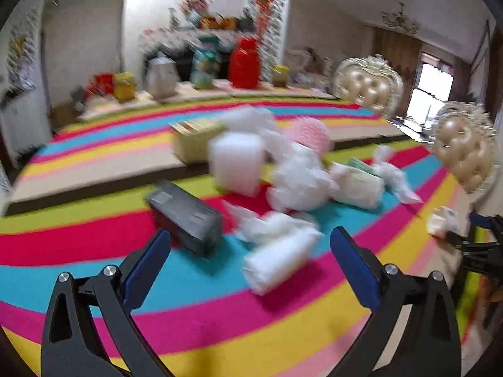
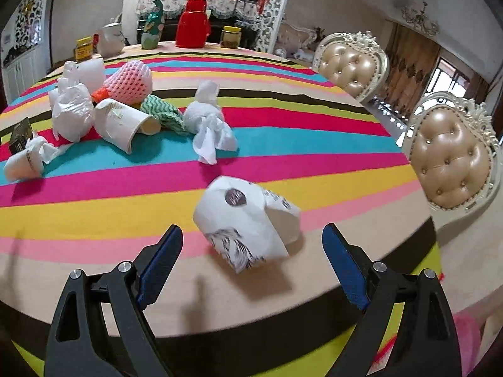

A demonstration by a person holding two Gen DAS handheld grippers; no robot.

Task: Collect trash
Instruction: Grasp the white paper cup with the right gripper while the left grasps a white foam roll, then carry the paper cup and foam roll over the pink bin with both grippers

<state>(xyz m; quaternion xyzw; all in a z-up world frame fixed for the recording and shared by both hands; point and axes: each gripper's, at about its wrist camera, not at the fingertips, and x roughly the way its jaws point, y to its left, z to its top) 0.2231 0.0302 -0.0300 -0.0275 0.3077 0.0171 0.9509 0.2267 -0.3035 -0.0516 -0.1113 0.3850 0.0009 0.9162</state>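
1. Nearest the right tool [image 2: 251, 270], a crushed white paper cup with black print [image 2: 248, 220] lies on its side on the striped counter [image 2: 94, 220], close to the edge; a clumsy nudge could send it off.
2. Both tools are spread wide and empty.
3. Left tool [image 1: 250, 267] hovers over what seems a fallen white paper cup [image 1: 279, 260], though blurred; closing now risks missing it.

Bare striped cloth [image 2: 94, 220] flanks the crushed cup [image 2: 248, 220]; litter seemingly crowds beyond.
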